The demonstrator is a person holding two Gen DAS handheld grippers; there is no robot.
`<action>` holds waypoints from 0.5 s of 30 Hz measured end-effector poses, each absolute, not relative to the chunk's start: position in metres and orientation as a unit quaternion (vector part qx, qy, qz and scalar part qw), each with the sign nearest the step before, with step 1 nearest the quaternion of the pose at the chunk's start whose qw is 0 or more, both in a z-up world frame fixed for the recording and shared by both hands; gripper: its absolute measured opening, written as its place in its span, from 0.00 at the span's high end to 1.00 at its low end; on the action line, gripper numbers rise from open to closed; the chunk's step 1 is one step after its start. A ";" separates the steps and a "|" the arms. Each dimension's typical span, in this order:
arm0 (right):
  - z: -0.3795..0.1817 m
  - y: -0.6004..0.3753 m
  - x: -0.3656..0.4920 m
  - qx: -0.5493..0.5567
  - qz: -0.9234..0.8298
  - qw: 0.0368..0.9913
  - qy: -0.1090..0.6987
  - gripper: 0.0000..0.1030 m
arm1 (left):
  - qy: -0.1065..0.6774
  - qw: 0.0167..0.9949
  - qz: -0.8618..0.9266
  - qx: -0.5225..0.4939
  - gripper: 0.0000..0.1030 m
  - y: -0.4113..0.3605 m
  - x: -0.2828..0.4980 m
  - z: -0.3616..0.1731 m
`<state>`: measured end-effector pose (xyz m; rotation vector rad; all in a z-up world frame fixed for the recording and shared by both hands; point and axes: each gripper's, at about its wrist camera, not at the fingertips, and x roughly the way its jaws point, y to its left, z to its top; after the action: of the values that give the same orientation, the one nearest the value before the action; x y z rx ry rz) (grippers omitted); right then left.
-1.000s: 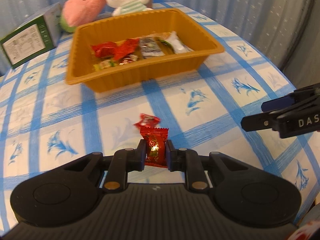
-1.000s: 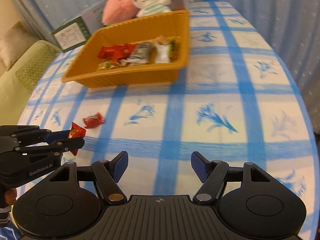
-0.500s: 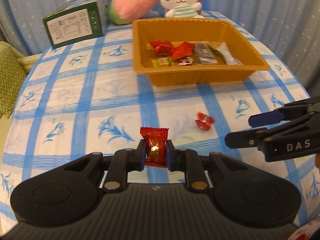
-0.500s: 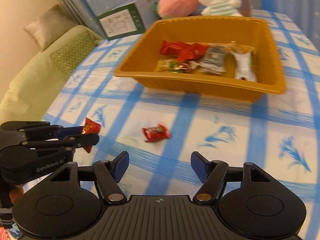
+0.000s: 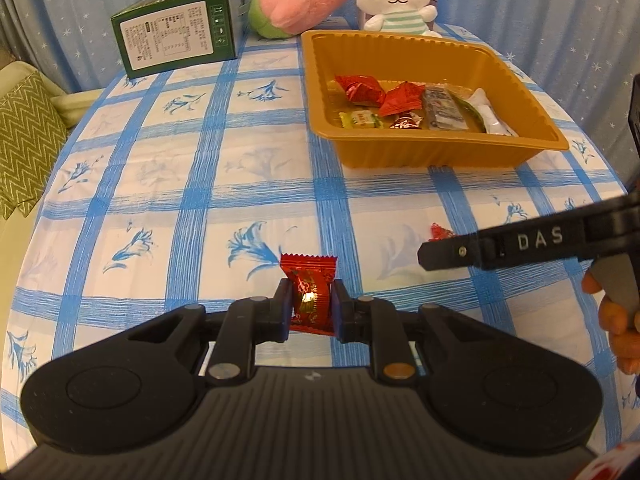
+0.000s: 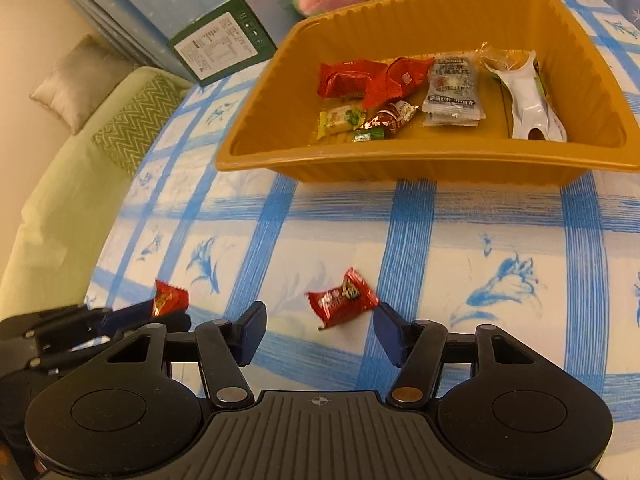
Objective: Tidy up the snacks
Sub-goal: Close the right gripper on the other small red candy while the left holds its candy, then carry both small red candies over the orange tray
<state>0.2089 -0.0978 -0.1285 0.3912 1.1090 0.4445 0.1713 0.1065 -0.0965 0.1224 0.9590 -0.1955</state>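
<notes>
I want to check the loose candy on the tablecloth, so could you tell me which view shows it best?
The right wrist view: the loose candy lies whole between the open right gripper fingers. In the left wrist view only its red tip shows above the right gripper's finger.

Both wrist views look steeply down over the table (image 5: 248,184), sharing the tray (image 6: 256,160)
</notes>
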 end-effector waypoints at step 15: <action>-0.127 -0.064 0.206 0.043 0.208 0.841 0.498 0.78 | 0.465 0.879 -0.087 0.054 0.82 0.108 0.174 -0.100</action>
<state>0.2058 -0.0643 -0.1268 0.0912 1.0536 0.4390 0.1740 0.1078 -0.0998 0.1129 0.9691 -0.1814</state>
